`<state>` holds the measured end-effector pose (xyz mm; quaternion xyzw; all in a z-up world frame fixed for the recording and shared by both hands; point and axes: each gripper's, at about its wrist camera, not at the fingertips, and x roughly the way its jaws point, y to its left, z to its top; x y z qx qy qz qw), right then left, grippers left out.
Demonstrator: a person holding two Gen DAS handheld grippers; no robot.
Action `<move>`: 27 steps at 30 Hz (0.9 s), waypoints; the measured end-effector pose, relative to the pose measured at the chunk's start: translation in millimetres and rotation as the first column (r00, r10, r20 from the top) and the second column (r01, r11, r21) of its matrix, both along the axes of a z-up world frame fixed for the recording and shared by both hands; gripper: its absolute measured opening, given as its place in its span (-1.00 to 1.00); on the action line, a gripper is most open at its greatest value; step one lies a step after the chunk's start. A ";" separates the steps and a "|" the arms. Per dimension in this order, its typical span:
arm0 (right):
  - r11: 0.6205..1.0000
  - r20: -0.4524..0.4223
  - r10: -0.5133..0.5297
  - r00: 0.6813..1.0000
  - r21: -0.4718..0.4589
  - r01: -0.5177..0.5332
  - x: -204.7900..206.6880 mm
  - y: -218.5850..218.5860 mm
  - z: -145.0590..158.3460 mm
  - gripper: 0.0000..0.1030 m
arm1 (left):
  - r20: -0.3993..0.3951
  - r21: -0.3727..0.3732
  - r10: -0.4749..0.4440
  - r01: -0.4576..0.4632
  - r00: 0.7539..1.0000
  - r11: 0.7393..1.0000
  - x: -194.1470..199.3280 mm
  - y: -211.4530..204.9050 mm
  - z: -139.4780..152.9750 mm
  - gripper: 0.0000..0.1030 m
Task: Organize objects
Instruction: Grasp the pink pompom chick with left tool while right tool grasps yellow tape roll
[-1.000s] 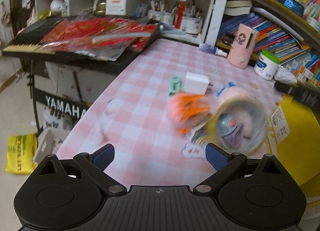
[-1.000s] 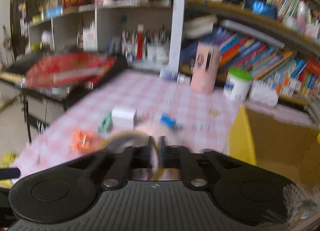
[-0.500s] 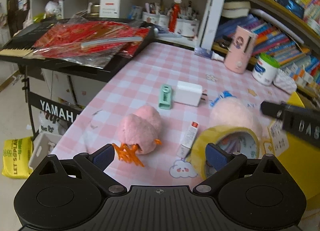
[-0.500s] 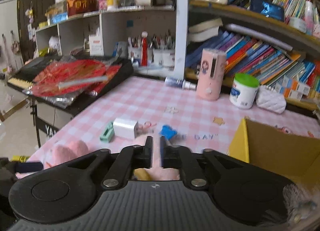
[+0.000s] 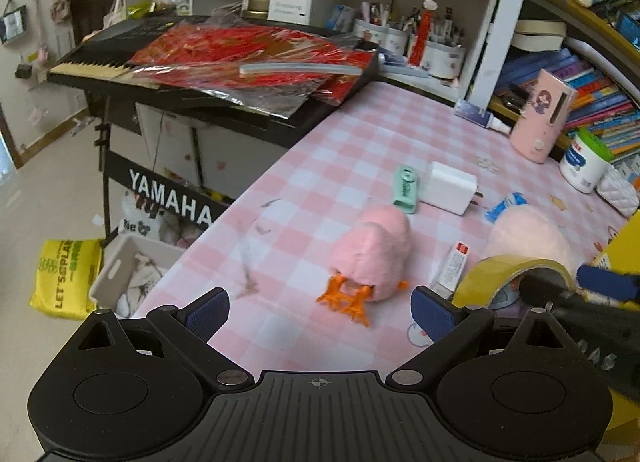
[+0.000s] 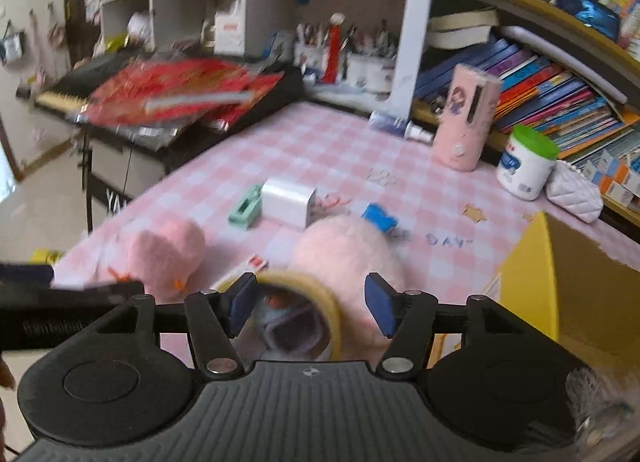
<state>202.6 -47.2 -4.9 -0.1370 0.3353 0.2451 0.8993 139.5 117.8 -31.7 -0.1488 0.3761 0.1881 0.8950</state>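
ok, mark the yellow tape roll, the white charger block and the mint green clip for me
yellow tape roll (image 6: 320,294): right wrist view, upper right of its rim.
white charger block (image 5: 450,186): left wrist view, centre of its top face.
mint green clip (image 5: 406,189): left wrist view, middle of its ribbed body.

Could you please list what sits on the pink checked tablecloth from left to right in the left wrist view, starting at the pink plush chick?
Pink plush chick → mint green clip → white charger → blue wrapper → pink upright dispenser → green-lidded white jar.
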 end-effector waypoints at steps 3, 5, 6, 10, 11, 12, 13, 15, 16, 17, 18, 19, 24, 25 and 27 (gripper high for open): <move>0.999 -0.015 -0.013 1.000 -0.042 0.013 5.5 4.2 -13.6 0.02 | 0.007 0.004 -0.006 0.006 1.000 1.000 1.6 -0.5 0.9 0.92; 0.999 -0.026 -0.027 0.999 -0.023 0.027 12.3 2.1 -18.2 -0.13 | 0.010 0.008 -0.016 0.016 1.000 1.000 4.3 -1.6 1.7 0.92; 0.999 -0.032 -0.032 0.999 -0.007 0.032 15.3 0.6 -18.8 -0.42 | 0.012 0.010 -0.021 0.021 1.000 1.000 6.2 -1.9 2.3 0.92; 0.996 -0.029 -0.061 0.998 0.064 0.063 20.8 -11.5 -8.1 -0.78 | 0.032 0.006 -0.030 0.030 0.999 1.000 16.1 -1.1 4.2 0.90; 0.994 -0.005 -0.071 0.997 0.085 0.071 20.1 -15.3 -1.8 -0.79 | 0.036 0.004 -0.032 0.031 0.999 0.999 19.9 -0.7 4.2 0.90; 0.990 0.016 -0.080 0.997 0.115 0.078 20.4 -19.2 4.6 -0.79 | 0.036 0.004 -0.034 0.034 0.999 0.999 24.5 -0.6 3.6 0.90; 0.985 0.044 -0.098 0.994 0.149 0.090 20.1 -24.9 12.3 -0.79 | 0.033 0.006 -0.038 0.038 0.999 0.999 28.6 -0.9 3.0 0.88; 0.977 0.095 -0.129 0.987 0.183 0.110 20.1 -32.6 22.7 -0.81 | 0.020 0.025 -0.045 0.045 0.999 0.999 38.0 -2.3 0.1 0.87; 0.972 0.113 -0.145 0.983 0.203 0.120 20.9 -36.9 27.2 -0.81 | 0.012 0.032 -0.048 0.048 0.999 0.998 42.6 -2.9 -1.7 0.86; 0.967 0.117 -0.152 0.981 0.224 0.123 22.4 -41.4 30.5 -0.81 | 0.005 0.034 -0.053 0.053 0.999 0.998 47.1 -2.9 -3.9 0.83; 0.963 0.113 -0.154 0.982 0.239 0.123 23.3 -44.8 32.1 -0.81 | -0.005 0.033 -0.060 0.060 0.998 0.998 52.0 -3.2 -6.7 0.80; 0.959 0.104 -0.158 0.982 0.252 0.127 24.0 -48.3 32.9 -0.81 | -0.014 0.031 -0.063 0.063 0.998 0.998 56.7 -3.1 -9.8 0.73; 0.959 0.054 -0.140 0.989 0.257 0.122 24.3 -52.5 32.4 -0.80 | -0.061 -0.003 -0.084 0.084 0.995 0.996 69.3 -2.3 -27.4 0.21; 0.959 0.045 -0.134 0.990 0.257 0.119 24.0 -52.6 31.9 -0.80 | -0.065 -0.020 -0.094 0.093 0.993 0.996 69.6 -2.1 -30.4 -0.06; 0.959 0.037 -0.134 0.990 0.257 0.120 21.5 -53.4 31.8 -0.80 | -0.061 -0.037 -0.102 0.100 0.993 0.994 67.3 -2.5 -32.3 -0.08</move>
